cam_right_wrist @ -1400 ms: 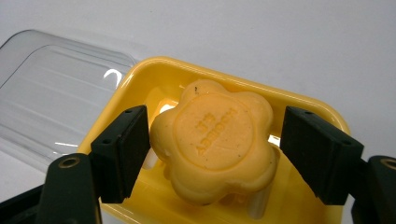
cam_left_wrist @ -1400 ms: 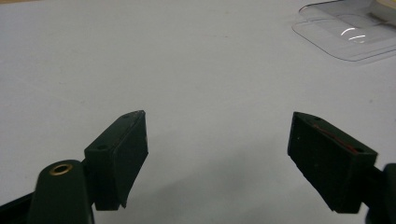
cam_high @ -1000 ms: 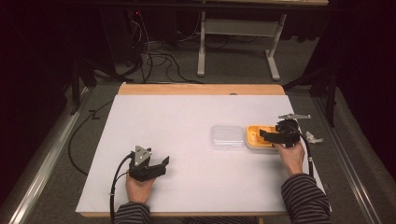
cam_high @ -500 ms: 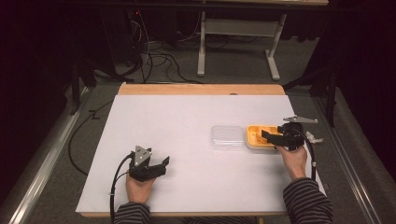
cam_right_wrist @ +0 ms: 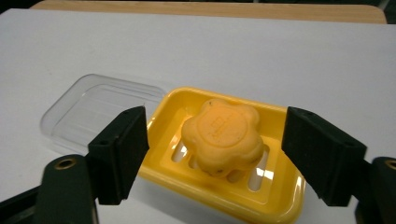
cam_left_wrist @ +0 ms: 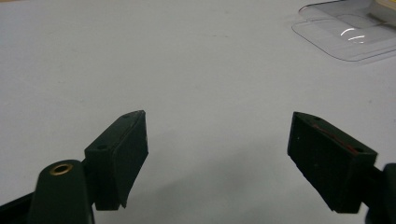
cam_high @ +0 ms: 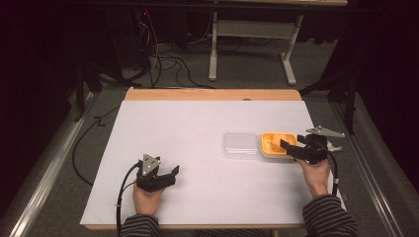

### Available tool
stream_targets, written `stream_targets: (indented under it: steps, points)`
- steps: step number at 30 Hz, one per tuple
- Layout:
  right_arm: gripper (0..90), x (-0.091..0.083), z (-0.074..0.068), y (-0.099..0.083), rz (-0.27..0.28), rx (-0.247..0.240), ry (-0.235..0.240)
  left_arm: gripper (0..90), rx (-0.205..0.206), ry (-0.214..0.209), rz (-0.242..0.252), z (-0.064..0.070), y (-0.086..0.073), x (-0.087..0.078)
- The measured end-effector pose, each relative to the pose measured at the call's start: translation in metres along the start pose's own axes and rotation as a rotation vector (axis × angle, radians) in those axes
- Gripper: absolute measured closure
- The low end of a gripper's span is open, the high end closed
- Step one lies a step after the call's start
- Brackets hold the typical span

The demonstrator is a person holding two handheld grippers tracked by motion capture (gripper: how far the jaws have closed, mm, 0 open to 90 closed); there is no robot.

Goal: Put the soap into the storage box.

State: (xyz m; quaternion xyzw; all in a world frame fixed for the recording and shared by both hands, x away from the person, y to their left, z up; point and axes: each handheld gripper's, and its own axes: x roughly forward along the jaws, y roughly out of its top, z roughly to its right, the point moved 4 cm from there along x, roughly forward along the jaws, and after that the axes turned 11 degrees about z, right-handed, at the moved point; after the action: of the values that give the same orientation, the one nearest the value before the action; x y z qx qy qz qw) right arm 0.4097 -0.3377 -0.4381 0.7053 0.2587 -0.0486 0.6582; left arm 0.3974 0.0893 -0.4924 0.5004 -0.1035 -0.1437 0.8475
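Note:
A yellow soap dish (cam_high: 273,144) (cam_right_wrist: 275,186) lies at the table's right side with an orange flower-shaped soap (cam_right_wrist: 222,135) in it. A clear plastic lid (cam_high: 240,144) (cam_right_wrist: 98,109) (cam_left_wrist: 348,32) lies flat just left of the dish, touching it. My right gripper (cam_high: 291,148) (cam_right_wrist: 215,158) is open at the dish's right end, its jaws standing on either side of the soap without touching it. My left gripper (cam_high: 170,174) (cam_left_wrist: 217,158) rests open on the bare white table near the front left, nothing between its jaws.
The white table (cam_high: 197,128) has a wooden strip (cam_high: 212,94) along its far edge. A grey three-cornered plate (cam_high: 323,131) sticks out to the right of the right gripper. Cables (cam_high: 163,59) and a stand's legs (cam_high: 252,49) lie on the floor beyond.
My right gripper has drawn slightly back to the right and toward the person, away from over the dish. The left gripper has stayed put.

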Motion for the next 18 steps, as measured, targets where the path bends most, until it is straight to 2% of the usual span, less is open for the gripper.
stream_targets:
  steps: [2,7,11,14,18]
  points:
    - [25.7,-0.004,-0.002,0.000,-0.001,0.021,0.009,21.0,-0.001,0.001,0.000,0.000,0.000,0.000]
    - [25.8,-0.012,-0.004,-0.002,0.005,0.021,0.008,21.0,-0.001,0.002,-0.001,0.000,0.000,0.000]
    - [28.3,-0.017,-0.006,-0.005,0.019,0.004,-0.001,21.0,0.001,0.004,0.001,0.000,0.000,0.000]
    - [28.7,-0.020,-0.009,-0.006,0.037,-0.031,-0.005,21.0,0.000,0.004,0.001,0.000,0.000,0.000]
    - [28.7,-0.025,-0.012,-0.006,0.056,-0.024,0.008,21.0,0.000,0.003,0.001,0.000,0.000,0.000]
